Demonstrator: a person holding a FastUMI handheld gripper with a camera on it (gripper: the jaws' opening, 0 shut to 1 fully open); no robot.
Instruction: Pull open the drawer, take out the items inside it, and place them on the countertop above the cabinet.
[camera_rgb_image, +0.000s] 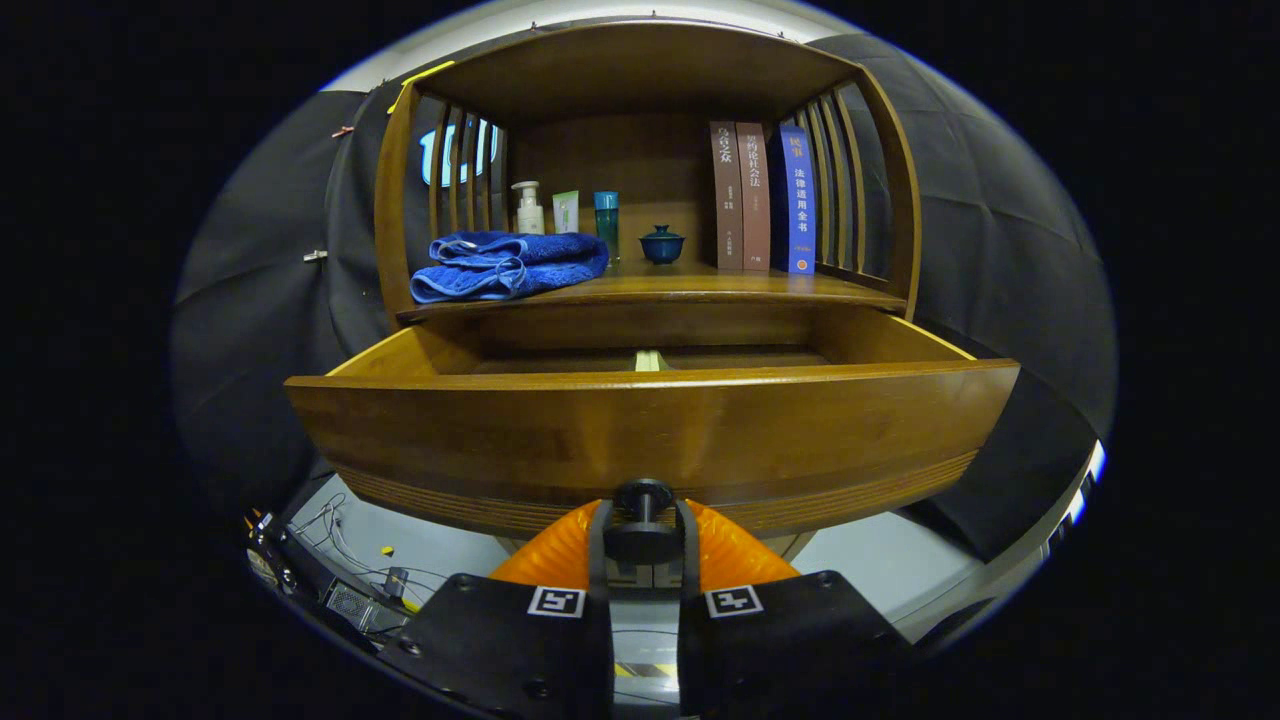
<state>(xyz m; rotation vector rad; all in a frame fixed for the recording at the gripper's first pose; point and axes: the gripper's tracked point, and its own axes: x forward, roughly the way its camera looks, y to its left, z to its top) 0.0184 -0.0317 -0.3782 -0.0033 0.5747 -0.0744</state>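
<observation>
Your claw (643, 535) is clamped on the drawer knob (642, 497) at six o'clock; drawer (650, 425) stands open. Next, release and reach toward twelve o'clock for the pale item (647, 360) inside.

Drawer (650, 420) front blocks ahead; open room above its cavity, below the countertop (650, 290).

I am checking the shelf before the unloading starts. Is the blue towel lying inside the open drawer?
No, the blue towel lies folded on the countertop above the open drawer, whose knob the gripper grips.
</observation>
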